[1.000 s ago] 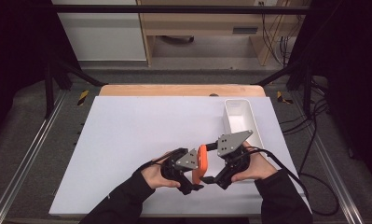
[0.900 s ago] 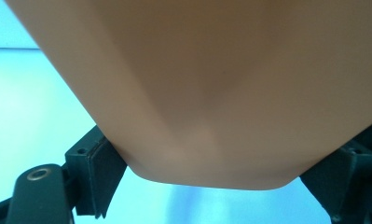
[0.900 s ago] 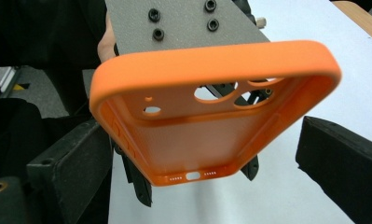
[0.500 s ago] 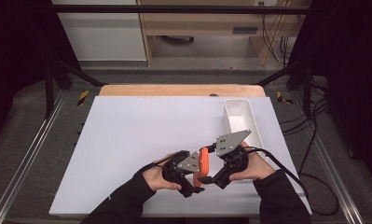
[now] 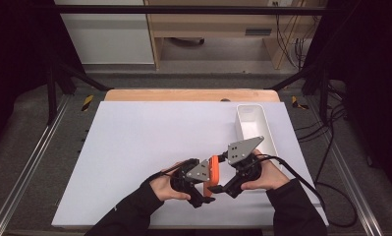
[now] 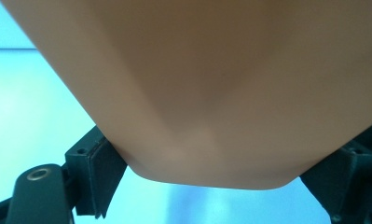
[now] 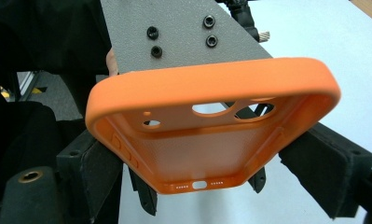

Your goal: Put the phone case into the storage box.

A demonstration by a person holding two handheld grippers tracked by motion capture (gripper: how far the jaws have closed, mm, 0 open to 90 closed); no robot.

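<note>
At the near edge of the white table (image 5: pixel 134 147), approx 6 o'clock in the high view, two hand-held grippers meet on one orange phone case (image 5: pixel 213 169). The left gripper (image 5: pixel 203 191) pinches the case between its pads; in the left gripper view the case's smooth back fills the top, wedged between the two black jaws. The right gripper (image 5: pixel 218 188) has just been closing its jaws, w/ the case between them: in the right gripper view both pads press the sides of the case (image 7: pixel 211 130), inner face and camera cut-outs toward the lens. The case stands on edge betw. the two tools, held off the tabletop, left hand (image 5: pixel 165 188) at 8 o'clock of it, right hand (image 5: pixel 267 178) at 4 o'clock. Grey three-cornered plates top both tools. A white bin (image 5: pixel 241 125) lies at 1 o'clock from the case, just beyond the right hand, long side running away from the person. Dark sleeves enter from the bottom edge.
</note>
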